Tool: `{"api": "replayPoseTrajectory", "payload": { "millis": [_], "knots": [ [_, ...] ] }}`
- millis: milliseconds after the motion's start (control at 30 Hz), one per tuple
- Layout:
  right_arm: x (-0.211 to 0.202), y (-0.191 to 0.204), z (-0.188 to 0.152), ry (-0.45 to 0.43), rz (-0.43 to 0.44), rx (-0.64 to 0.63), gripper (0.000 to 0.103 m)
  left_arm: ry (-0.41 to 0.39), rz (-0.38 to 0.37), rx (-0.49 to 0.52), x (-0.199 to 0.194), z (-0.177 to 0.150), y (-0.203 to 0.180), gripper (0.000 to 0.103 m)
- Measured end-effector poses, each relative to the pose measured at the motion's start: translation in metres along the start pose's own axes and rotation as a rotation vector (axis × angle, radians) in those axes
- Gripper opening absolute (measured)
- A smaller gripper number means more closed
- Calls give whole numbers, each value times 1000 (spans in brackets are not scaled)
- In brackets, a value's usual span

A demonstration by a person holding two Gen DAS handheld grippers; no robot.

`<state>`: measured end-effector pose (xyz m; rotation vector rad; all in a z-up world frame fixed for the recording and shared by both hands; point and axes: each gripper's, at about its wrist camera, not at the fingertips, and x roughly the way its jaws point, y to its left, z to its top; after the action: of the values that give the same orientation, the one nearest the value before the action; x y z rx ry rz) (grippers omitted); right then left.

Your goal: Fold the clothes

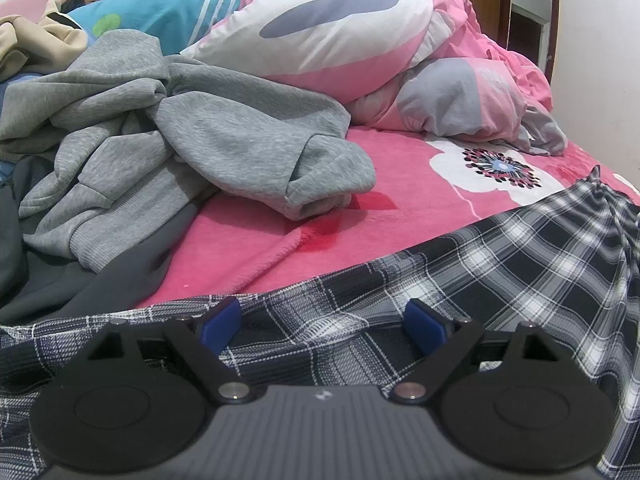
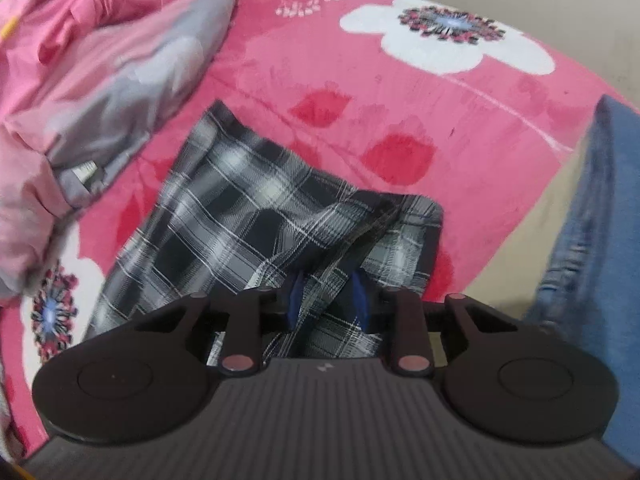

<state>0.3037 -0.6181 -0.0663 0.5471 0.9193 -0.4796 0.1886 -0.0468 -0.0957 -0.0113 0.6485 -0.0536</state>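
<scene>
The plaid garment (image 2: 256, 216) lies on the pink blanket (image 2: 400, 112). The right gripper (image 2: 327, 298) has a fold of it between its narrowed jaws; whether they pinch it is unclear. The left gripper (image 1: 323, 326) hangs wide open above the plaid, beside a grey hoodie (image 1: 208, 132).

A black-and-white plaid garment (image 2: 256, 216) lies on the pink floral blanket (image 2: 460, 128), apparently partly folded, one edge bunched and raised.

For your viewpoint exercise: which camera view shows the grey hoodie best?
The left wrist view: the grey hoodie lies crumpled in a heap on the pink bed cover, sharp and unobstructed. The right wrist view shows none of it, only plaid cloth and bedding.
</scene>
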Motion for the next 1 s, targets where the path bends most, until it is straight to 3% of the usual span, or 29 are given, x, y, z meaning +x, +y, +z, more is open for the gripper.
{"api": "replayPoseTrajectory", "payload": {
  "millis": [133, 167, 267, 367, 467, 633, 867, 1000],
  "knots": [
    [11, 4, -2, 5, 0, -7, 28, 1, 0, 0, 0, 0, 0, 90],
    [12, 5, -2, 1, 1, -19, 25, 1, -1, 0, 0, 0, 0, 90],
    [11, 8, -3, -17, 11, -71, 3, 0, -1, -2, 0, 0, 0, 90],
    [4, 17, -4, -35, -5, -155, 2, 0, -2, -3, 1, 0, 0, 90],
    [-11, 29, 0, -62, -79, -302, 1, 0, -3, -5, 0, 0, 0, 90],
    [-14, 45, -2, -54, -348, -613, 1, 0, -3, -4, 0, 0, 0, 90],
    [23, 43, -18, -13, -483, -735, 4, 1, -4, -5, 0, 0, 1, 90],
    [13, 48, -14, -128, -560, -776, 10, 2, -3, -4, 0, 1, 1, 90]
  ]
}}
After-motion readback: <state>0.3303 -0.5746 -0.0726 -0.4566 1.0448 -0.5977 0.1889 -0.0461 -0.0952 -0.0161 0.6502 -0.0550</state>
